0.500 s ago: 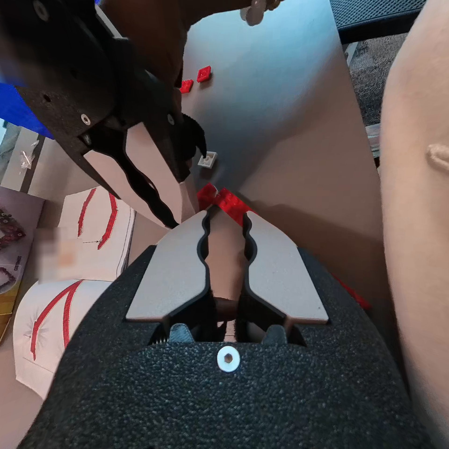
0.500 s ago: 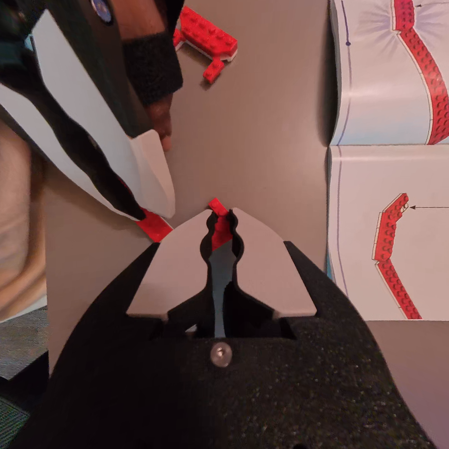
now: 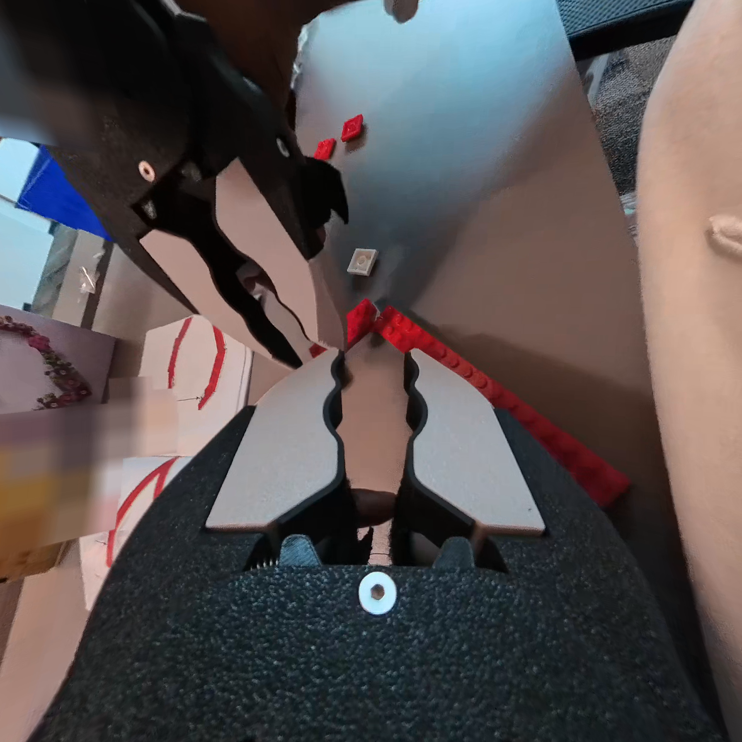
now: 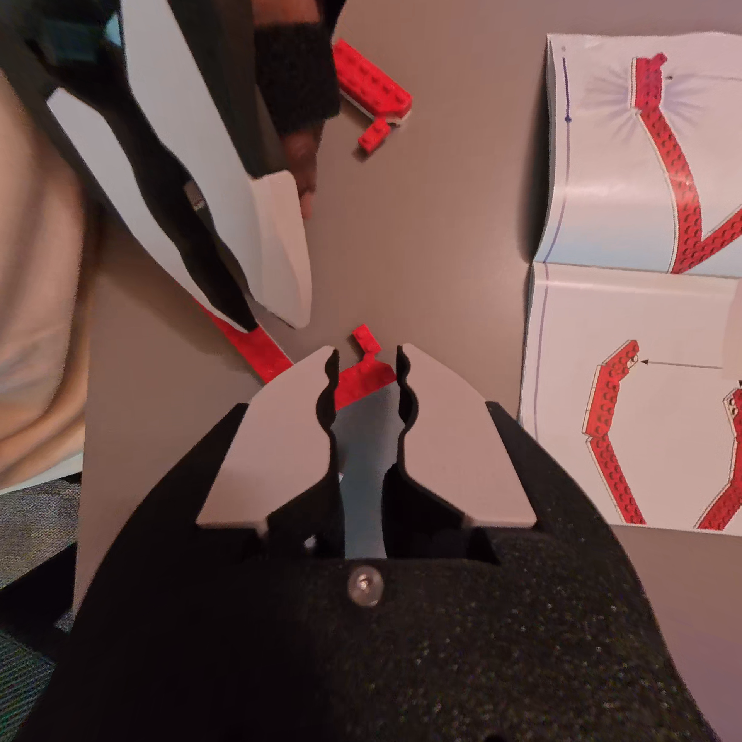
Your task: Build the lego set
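1. Jaws. Right gripper (image 4: 366, 350): spread, holding nothing, tips either side of the near end of the red assembly. Left gripper (image 3: 373, 353): also spread, empty, bare table showing between its fingers.
2. Table (image 4: 421, 241): grey-brown, bears everything below.
3. Instruction booklet (image 4: 626, 401): open, lying to the right of the right gripper, pages showing red curved strips.
4. Long red strip (image 3: 502, 405): the task's main piece, flat on the table, running off to the right beyond the left gripper's tips; its angled end (image 4: 363, 379) lies between the right gripper's tips.
5. Second red sub-assembly (image 4: 373, 86): well apart, at the far side, with a small red brick (image 4: 373, 135) just beside it.
6. Loose tiles: one white (image 3: 362, 261), two red (image 3: 339, 136), farther out.
7. Risk, judged: both grippers crowd one joint. Closing the right gripper off-centre could twist the angled end loose, or the tips could collide and shove the strip.
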Demonstrator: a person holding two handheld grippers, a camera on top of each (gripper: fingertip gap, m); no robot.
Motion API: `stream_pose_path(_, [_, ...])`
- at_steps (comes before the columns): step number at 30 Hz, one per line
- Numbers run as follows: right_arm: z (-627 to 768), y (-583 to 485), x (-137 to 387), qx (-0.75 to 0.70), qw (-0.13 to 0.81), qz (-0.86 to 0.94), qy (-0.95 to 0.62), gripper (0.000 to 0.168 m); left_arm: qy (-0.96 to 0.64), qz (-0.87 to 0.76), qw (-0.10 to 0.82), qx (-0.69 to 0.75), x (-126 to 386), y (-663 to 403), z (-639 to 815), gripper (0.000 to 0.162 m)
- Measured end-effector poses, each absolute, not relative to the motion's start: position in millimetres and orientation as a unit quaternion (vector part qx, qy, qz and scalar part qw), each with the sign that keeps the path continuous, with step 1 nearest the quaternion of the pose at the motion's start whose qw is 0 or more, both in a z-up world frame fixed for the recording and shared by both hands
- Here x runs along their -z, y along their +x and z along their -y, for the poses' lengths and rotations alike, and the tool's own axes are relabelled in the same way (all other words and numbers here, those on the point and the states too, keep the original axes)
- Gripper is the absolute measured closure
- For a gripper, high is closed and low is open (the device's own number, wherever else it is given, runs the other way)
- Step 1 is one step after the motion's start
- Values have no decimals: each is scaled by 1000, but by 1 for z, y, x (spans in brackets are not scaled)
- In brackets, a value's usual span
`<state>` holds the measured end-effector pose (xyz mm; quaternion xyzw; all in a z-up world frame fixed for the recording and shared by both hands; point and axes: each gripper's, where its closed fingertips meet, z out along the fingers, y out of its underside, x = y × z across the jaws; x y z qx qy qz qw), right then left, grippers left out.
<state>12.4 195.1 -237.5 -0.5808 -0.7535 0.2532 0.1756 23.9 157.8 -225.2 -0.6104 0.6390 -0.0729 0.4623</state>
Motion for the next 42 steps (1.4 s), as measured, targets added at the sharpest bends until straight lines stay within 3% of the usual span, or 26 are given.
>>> stream_pose_path(8, [-196, 6, 253, -225, 147, 780, -565, 157, -569, -673, 473, 21, 229, 54, -163, 140])
stream_pose_path(21, [-195, 2, 252, -274, 166, 695, -643, 158, -603, -644, 464, 78, 243, 61, -163, 145])
stream_pose_path(25, [-195, 5, 252, -286, 154, 697, -640, 158, -600, -630, 490, 56, 226, 46, -164, 137])
stream_pose_path(29, [-193, 6, 251, -308, 108, 682, -654, 158, -659, -537, 512, 128, 206, 19, -169, 159])
stream_pose_path(42, [-192, 6, 252, -277, 124, 681, -666, 158, -644, -607, 464, 26, 241, 35, -172, 162])
